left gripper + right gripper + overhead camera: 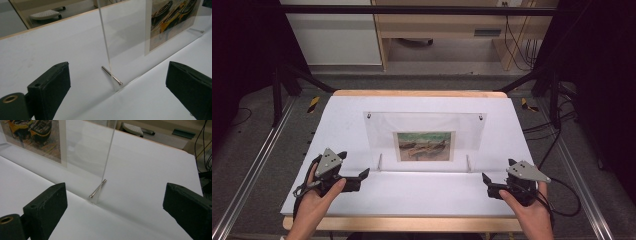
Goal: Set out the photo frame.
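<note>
Frame: a clear acrylic picture frame [424,140] stands upright on the white table top [347,115], holding a small print of painted boats [424,146]; it is the landmark for all that follows.
Left gripper: the black left gripper [362,176] sits just off the frame's lower left corner, jaws wide apart, holding nothing.
Right gripper: the black right gripper [486,179] sits just off the frame's lower right corner, jaws likewise spread and empty.
Step in hand: by my reading, both grippers are lining up to take the frame by its two side edges.
Doing it well: bring each jaw pair square across the thin pane, above the foot pins; close both sides together so the frame does not twist or tip; grip gently, since smooth acrylic may slip.
High view adds: both grippers at once, evenly set either side of the frame, and two top bolts [369,115].
Gripper views add: the pane seen edge-on, and the slim metal pin [111,75] through its left foot; the matching right pin [97,188].
</note>
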{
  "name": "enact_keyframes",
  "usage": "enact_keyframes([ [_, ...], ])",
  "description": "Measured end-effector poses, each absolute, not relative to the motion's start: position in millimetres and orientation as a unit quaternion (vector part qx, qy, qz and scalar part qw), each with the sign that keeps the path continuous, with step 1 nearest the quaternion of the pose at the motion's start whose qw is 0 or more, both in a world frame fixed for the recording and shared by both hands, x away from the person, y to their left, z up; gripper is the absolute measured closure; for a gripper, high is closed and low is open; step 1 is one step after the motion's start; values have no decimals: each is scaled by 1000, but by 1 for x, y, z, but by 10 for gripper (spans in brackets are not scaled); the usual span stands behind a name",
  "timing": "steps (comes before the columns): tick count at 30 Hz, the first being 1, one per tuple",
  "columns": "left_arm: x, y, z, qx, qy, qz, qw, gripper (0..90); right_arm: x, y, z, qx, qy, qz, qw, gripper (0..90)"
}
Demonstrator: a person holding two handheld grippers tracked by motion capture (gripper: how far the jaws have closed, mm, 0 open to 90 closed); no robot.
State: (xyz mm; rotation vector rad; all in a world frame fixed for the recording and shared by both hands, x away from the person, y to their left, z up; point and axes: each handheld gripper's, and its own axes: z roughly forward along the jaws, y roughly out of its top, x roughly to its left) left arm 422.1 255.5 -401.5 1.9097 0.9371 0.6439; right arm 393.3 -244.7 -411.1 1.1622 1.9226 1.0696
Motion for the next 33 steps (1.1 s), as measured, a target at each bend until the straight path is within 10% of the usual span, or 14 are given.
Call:
enact_keyframes([
  [33,442,318,-418,764,428,285,390,55,407,-302,-436,499,714,368,325,57],
])
